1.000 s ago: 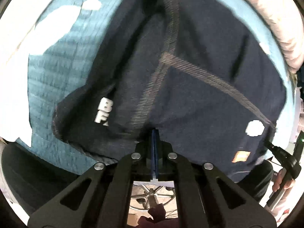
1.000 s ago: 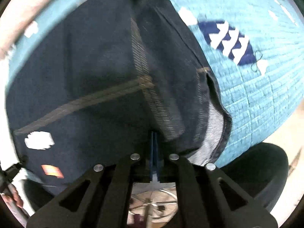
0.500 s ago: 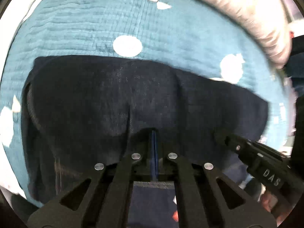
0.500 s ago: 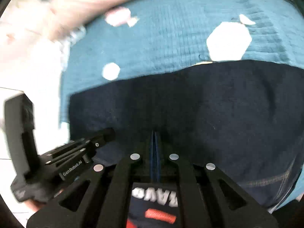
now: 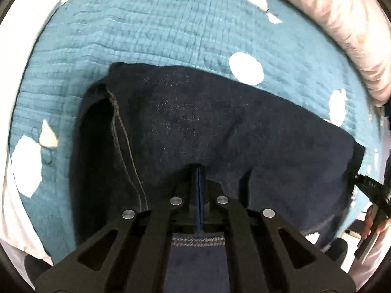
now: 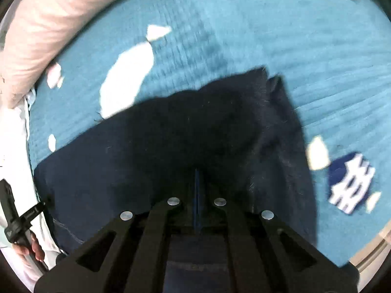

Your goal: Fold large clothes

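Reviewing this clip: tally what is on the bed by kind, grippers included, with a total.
Dark navy garment: 1
Teal patterned bedspread: 1
Pink pillow: 1
Grippers: 2, left gripper and right gripper, both pinching the garment
Total: 5

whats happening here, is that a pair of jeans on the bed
A person is folding a dark denim garment on a teal quilt, with a handheld gripper in each hand. The left gripper and the right gripper are both shut on the near edge of the fabric, and the rest lies doubled over on the quilt. A pink pillow sits at the far edge.
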A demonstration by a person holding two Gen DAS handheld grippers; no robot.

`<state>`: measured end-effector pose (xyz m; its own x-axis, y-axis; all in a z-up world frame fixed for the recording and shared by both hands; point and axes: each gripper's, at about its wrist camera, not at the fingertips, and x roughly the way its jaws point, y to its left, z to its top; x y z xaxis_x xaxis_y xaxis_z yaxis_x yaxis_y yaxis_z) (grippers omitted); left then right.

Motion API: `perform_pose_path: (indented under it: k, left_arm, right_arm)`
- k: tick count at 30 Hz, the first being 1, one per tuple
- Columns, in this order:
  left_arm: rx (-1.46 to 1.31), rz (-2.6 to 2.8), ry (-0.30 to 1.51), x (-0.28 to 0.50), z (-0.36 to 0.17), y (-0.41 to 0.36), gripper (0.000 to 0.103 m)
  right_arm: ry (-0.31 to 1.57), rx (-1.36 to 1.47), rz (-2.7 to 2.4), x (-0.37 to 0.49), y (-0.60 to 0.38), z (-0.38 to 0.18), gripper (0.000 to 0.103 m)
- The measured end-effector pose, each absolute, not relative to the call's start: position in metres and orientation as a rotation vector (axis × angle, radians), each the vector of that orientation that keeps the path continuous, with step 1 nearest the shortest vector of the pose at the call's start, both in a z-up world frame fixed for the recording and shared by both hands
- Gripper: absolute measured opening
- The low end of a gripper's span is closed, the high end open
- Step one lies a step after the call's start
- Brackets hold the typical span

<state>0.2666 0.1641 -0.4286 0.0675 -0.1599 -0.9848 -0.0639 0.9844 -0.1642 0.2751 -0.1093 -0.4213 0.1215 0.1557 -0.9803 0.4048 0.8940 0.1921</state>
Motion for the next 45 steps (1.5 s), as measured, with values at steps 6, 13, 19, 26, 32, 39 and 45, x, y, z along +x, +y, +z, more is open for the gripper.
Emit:
perform_pose_path:
  k: [6, 13, 19, 26, 32, 39, 45]
  left_arm:
    - [-0.086, -0.027, 1.525, 0.261, -0.412, 0.144, 0.003]
    - [-0.125, -0.133, 1.485, 0.238, -0.363, 0.113, 0.004]
    - [-0.141, -0.249, 1.473, 0.255, -0.354, 0.049, 0.004]
    - [-0.196, -0.217, 1.631, 0.285, -0.429, 0.016, 0.004]
    - [-0.321, -0.2, 1.698, 0.284, -0.423, 0.034, 0.0]
    - [-0.209, -0.247, 1.764, 0.194, -0.422, 0.021, 0.0]
    - [-0.208, -0.204, 1.771, 0.184, -0.428, 0.023, 0.0]
  right_arm:
    - [1.443, 0.466, -0.216, 0.271, -0.105, -0.399, 0.0]
    - [1.275, 0.51, -0.259, 0.242, -0.133, -0.344, 0.075]
    - [1.306, 0.431, -0.339, 0.207, -0.163, -0.334, 0.085]
    - [1.47, 0.514, -0.28, 0.164, -0.195, -0.398, 0.087]
    - [1.45, 0.511, -0.321, 0.157, -0.191, -0.395, 0.029]
    - [1.445, 0.598, -0.297, 0.151, -0.198, -0.399, 0.009]
    - [1.442, 0.632, -0.302, 0.152, -0.2, -0.395, 0.009]
